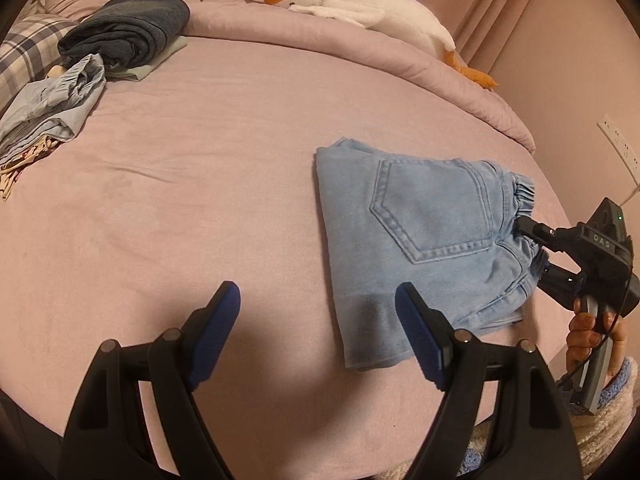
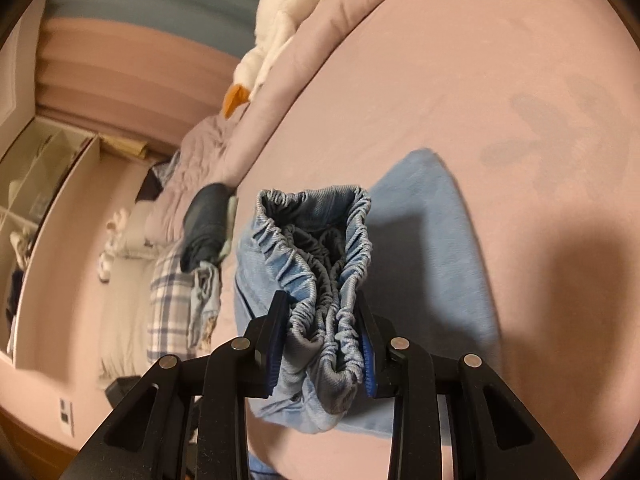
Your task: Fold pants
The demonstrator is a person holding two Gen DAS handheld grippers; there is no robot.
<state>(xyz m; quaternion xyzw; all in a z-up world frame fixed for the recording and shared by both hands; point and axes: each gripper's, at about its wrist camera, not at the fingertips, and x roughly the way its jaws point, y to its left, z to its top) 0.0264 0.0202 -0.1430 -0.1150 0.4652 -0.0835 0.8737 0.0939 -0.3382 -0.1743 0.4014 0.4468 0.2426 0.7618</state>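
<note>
Blurred shelving [image 2: 44,184] at far left; pants' [image 2: 280,412] lower edge behind the right tool [image 2: 322,350].

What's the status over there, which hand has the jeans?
Right gripper shut on jeans waistband. Left gripper open, empty, beside them. Jeans folded small on bed. Nothing in the way.

The left wrist camera sits above the near edge of the bed [image 1: 200,184], facing across it toward the plush goose [image 1: 360,4]. The right wrist camera is rolled sideways, very close behind the pants' [image 2: 320,264] elastic waistband, facing along the bed. Both views share the pants [image 1: 420,232], the goose [image 2: 256,72] and the clothes pile [image 1: 124,32].
</note>
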